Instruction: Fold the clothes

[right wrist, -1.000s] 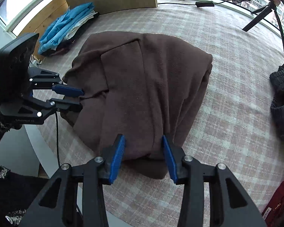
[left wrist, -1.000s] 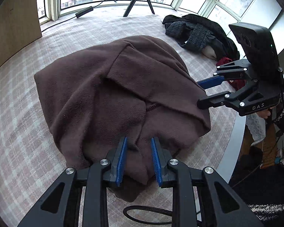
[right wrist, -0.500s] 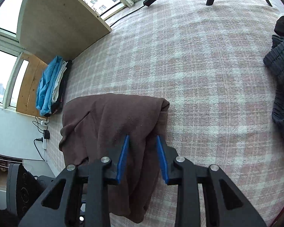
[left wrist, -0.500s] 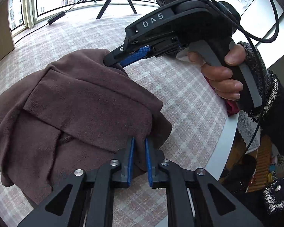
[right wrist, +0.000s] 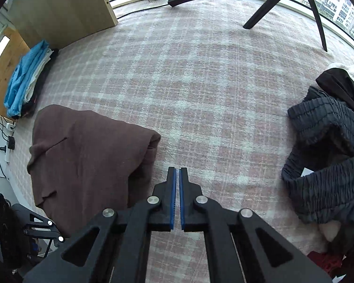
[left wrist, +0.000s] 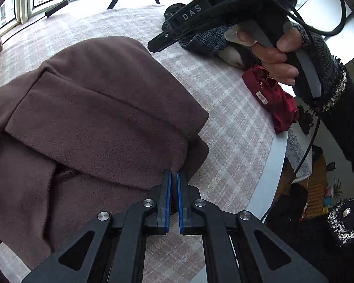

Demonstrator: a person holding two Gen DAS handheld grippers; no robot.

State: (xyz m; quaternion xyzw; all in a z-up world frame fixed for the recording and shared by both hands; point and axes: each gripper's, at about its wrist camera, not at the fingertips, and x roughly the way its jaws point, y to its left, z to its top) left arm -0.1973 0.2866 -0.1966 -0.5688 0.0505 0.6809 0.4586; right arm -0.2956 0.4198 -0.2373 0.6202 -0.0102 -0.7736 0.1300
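A brown fleece garment [left wrist: 101, 108] lies folded on the pink plaid cover [left wrist: 229, 127]. My left gripper [left wrist: 174, 175] is shut at the garment's near right corner, with brown cloth pinched between the blue pads. In the right wrist view the garment [right wrist: 87, 155] lies to the left. My right gripper [right wrist: 177, 171] is shut with nothing between its pads, over bare plaid [right wrist: 200, 94] just right of the garment's folded edge. The left wrist view shows that right gripper [left wrist: 153, 46], held by a hand [left wrist: 276, 56], above the garment's far right side.
A dark grey heap of clothes [right wrist: 330, 155] lies to the right, with a red garment [left wrist: 273, 101] near the cover's rounded white edge [left wrist: 273, 165]. A blue folded stack [right wrist: 23, 87] sits by a wooden panel [right wrist: 59, 7]. A tripod [right wrist: 283, 7] stands at the back.
The left gripper has shifted to the garment's right corner and closed on it. The right gripper has come off the garment's fold, slid right and closed empty over the plaid.
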